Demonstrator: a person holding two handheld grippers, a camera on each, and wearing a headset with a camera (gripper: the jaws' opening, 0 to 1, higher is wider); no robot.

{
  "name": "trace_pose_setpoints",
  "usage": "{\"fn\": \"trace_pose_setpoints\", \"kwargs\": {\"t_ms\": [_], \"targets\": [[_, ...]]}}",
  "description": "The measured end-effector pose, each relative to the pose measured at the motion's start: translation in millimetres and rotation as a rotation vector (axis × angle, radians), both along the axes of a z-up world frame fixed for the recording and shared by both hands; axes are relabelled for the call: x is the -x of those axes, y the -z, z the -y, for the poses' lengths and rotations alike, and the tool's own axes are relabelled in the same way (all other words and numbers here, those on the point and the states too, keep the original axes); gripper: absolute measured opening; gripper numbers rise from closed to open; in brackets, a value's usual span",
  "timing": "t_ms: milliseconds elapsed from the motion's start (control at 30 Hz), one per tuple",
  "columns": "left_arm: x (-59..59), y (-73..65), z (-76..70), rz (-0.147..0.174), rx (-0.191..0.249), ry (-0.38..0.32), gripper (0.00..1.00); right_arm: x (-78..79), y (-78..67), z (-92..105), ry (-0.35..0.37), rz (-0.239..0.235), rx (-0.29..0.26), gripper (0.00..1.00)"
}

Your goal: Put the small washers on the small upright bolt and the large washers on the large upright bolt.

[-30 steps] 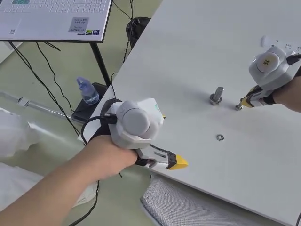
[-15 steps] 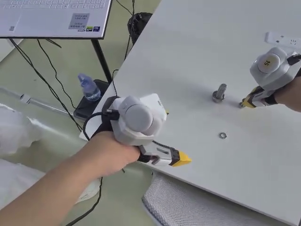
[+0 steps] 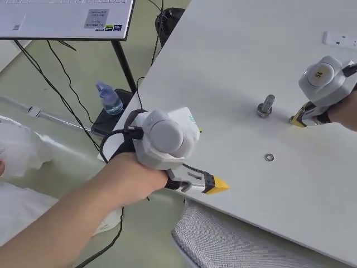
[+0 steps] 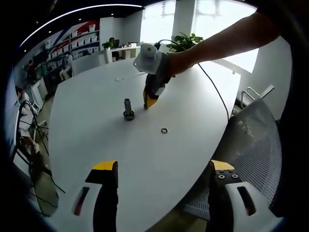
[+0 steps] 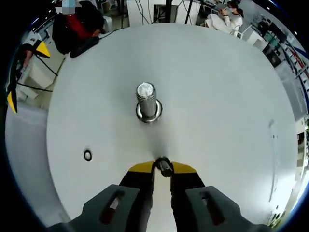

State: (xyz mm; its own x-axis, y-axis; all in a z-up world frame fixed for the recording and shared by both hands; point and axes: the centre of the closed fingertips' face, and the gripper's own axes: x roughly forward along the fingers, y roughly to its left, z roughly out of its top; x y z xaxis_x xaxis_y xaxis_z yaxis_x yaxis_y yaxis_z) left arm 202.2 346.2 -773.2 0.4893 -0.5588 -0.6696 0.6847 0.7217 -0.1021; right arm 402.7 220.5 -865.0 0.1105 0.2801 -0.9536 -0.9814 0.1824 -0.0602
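Two tools in head view: left tool [image 3: 216,185] is held low at the near edge of the white desk [image 3: 234,50], yellow tips just over the edge, above a mesh chair [image 3: 223,240]. Right tool [image 3: 296,120] has its tips down on the desk just beside the large bolt [image 3: 265,106], which stands upright. One loose washer [image 3: 269,157] lies flat on the desk, roughly between the two tools and nearer the bolt. Laptop [image 3: 61,17] on a stand and a bottle [image 3: 110,99] on the floor sit off to the left. Left gripper view: own jaws spread wide apart, gripping nothing, bare desk ahead. Large bolt is further out, the washer closer in and to its right, and the right tool touches down just right of the bolt. Right gripper view: jaws nearly together, pinched on the small bolt [image 5: 163,166] standing on the desk. Large bolt is straight ahead and apart from it, the washer off to the left. Can't tell if a washer sits on the small bolt.
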Motion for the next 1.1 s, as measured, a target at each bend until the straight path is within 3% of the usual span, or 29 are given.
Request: {"fn": "trace_pose_setpoints", "kwargs": {"t_ms": [1000, 1100], "targets": [[-2.7, 0.6, 2.0, -0.005, -0.003, 0.008, 0.75, 4.8, -3.0, -1.4, -0.013, -0.005, 0.006, 0.14], [-3.5, -0.4, 1.7, -0.002, 0.002, 0.001, 0.75, 5.6, -3.0, 0.1, -0.011, -0.010, 0.010, 0.19]]}}
